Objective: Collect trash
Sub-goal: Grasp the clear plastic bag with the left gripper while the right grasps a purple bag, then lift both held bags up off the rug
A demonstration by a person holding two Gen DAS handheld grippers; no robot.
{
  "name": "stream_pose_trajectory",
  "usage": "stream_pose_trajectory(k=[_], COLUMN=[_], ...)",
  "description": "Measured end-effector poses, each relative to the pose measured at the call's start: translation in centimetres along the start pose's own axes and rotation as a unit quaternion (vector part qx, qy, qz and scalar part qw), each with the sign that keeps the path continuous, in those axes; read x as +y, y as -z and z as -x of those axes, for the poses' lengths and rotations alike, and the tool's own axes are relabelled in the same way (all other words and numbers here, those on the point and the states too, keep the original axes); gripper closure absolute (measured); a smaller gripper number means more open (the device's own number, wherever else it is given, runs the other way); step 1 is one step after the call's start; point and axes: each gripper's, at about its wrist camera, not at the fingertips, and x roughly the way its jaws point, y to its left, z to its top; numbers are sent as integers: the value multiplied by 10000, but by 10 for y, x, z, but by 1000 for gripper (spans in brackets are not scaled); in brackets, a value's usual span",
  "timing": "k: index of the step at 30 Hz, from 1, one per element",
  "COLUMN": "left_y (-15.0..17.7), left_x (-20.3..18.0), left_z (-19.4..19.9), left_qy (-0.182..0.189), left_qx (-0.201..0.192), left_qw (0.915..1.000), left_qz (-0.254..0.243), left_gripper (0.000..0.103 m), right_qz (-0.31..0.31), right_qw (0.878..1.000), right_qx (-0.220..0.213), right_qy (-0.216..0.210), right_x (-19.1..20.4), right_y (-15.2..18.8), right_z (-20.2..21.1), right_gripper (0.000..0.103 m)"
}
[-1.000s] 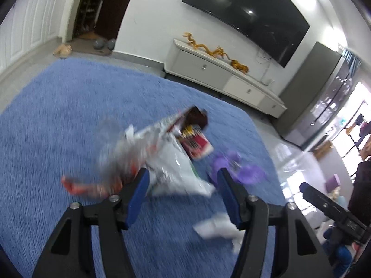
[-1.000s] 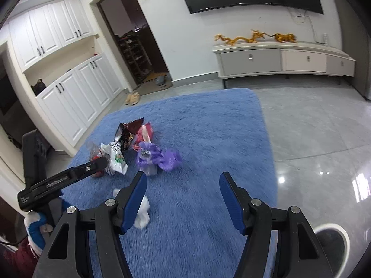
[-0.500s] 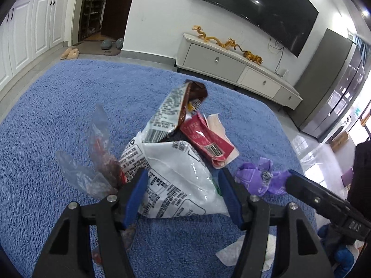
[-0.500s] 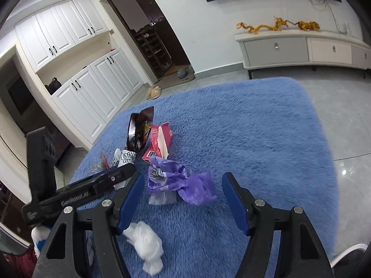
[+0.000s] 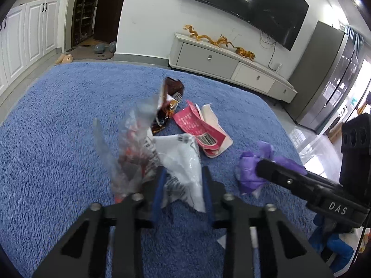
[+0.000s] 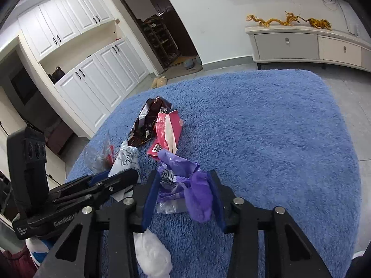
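Trash lies in a heap on a blue rug (image 5: 69,120). My left gripper (image 5: 183,172) is closing its jaws on a white printed wrapper (image 5: 178,148), which is pinched and crumpled between the blue pads. A clear plastic wrapper (image 5: 129,153) sticks up just left of it. Behind them lie a brown snack bag (image 5: 169,102) and a pink packet (image 5: 199,129). My right gripper (image 6: 184,176) is closing its jaws on a purple wrapper (image 6: 199,194), bunched between its pads. A white tissue ball (image 6: 150,254) lies under its left finger.
A low white TV cabinet (image 5: 227,67) with gold dragon figures stands against the far wall. White cupboards (image 6: 92,78) and a dark doorway are on the left. Glossy grey tile (image 6: 357,106) borders the rug, and slippers (image 6: 158,82) lie near the door.
Both grippers have narrowed from wide open onto trash: the left onto the white wrapper, the right onto the purple one. The right gripper moved forward and down to the purple wrapper.
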Motion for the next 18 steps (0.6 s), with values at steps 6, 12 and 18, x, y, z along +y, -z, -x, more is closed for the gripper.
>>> stream_pose_trajectory(k=[6, 12, 18], left_y=[9, 19, 41], left_x=[-2, -8, -14], left_z=[28, 66, 111], left_qy=[287, 603, 846], left_qx=[-28, -76, -89], left_qw=[9995, 9980, 9963], left_qz=[107, 188, 92], left_gripper=[83, 83, 83], right_qz=[-198, -286, -263], right_qw=[9996, 9985, 9974], right_qx=[-189, -431, -619], right_qy=[56, 150, 268], right_x=[-5, 9, 25], right_y=[12, 23, 43], right_z=[34, 76, 122], right_gripper=[67, 67, 67])
